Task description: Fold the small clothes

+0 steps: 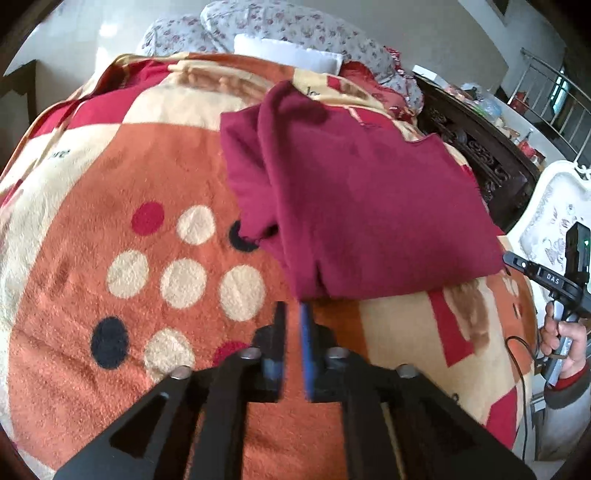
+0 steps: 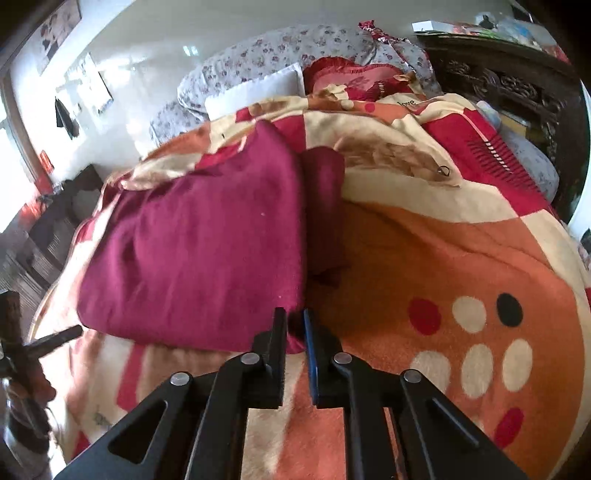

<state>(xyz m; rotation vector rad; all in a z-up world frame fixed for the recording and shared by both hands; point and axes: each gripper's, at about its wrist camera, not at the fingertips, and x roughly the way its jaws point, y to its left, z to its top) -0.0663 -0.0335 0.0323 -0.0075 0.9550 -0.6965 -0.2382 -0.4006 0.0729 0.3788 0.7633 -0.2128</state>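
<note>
A dark red garment (image 1: 369, 192) lies partly folded on a patterned orange blanket (image 1: 147, 177). Its near corner points at my left gripper (image 1: 294, 308), whose jaws stand nearly closed just short of the cloth, holding nothing. In the right wrist view the same garment (image 2: 192, 243) lies left of centre with a folded sleeve (image 2: 325, 206) beside it. My right gripper (image 2: 294, 317) is shut on the garment's near right corner. The right gripper's body also shows at the right edge of the left wrist view (image 1: 569, 273), held by a hand.
Floral pillows (image 1: 280, 26) and a white pillow (image 1: 291, 51) lie at the bed's head. A dark carved wooden cabinet (image 1: 476, 140) stands along the bed's right side, with a white chair (image 1: 554, 206) near it. The blanket (image 2: 443, 258) spreads wide around the garment.
</note>
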